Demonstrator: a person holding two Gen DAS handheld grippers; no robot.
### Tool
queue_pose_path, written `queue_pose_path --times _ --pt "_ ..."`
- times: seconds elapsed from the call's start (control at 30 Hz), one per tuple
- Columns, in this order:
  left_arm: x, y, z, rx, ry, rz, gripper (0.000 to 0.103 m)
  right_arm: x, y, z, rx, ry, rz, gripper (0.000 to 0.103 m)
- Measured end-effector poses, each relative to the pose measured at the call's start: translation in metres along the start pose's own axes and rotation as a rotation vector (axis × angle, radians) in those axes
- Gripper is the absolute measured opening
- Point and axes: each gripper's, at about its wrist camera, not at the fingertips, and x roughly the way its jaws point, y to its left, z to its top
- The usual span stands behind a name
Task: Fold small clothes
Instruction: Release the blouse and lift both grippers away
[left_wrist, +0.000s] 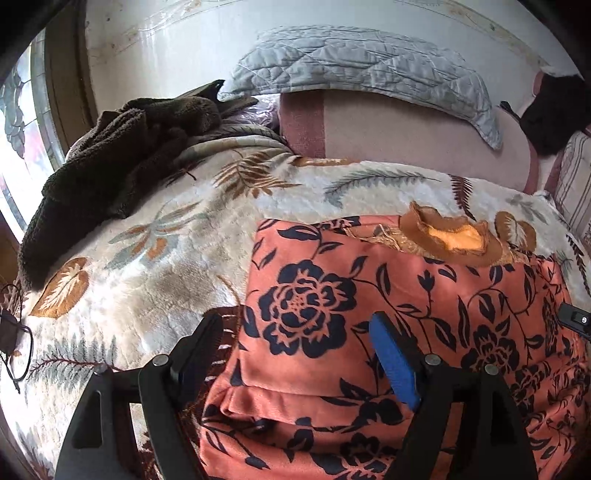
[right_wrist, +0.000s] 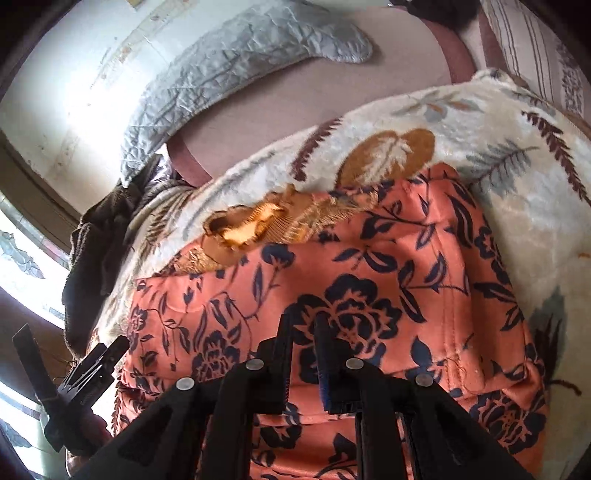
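garment (left_wrist: 388, 295): smooth satiny cloth | blanket (left_wrist: 147, 229): plush fleece | pillow (left_wrist: 362, 62): quilted

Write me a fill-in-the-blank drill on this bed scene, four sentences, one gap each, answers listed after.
1. The orange garment is printed with dark ____.
2. The left gripper hangs over the garment with its jaws ____.
3. The right gripper has its jaws nearly ____.
4. The grey quilted pillow lies against the wall at the ____ end of the bed from the grippers.

Missing words: flowers; open; shut; far
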Motion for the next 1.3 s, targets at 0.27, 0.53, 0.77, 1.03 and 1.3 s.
queue_pose_path --times 0.27,0.53,0.77,1.03,1.3 --pt "0.036 -0.007 -0.009 0.043 0.135 0.059 0.083 0.048 0.017 -0.011 -0.064 0.173 0.009 0.017" --pt "0.001 -0.012 -0.002 0.049 -0.014 0.023 0.084 0.014 0.017 -0.007 -0.068 0.049 0.027 0.020" --pt "0.028 -0.027 -0.017 0.142 0.120 0.036 0.086 0.023 0.011 -0.018 -0.054 0.150 -0.012 0.025" --pt "-0.037 -0.011 -0.029 0.104 -0.012 -0.011 0.086 -0.075 -0.005 -0.038 -0.052 -0.045 0.043 0.025" --pt "-0.104 0.016 -0.078 0.121 -0.089 -0.025 0.086 -0.165 -0.051 -0.078 -0.036 -0.158 0.021 0.083"
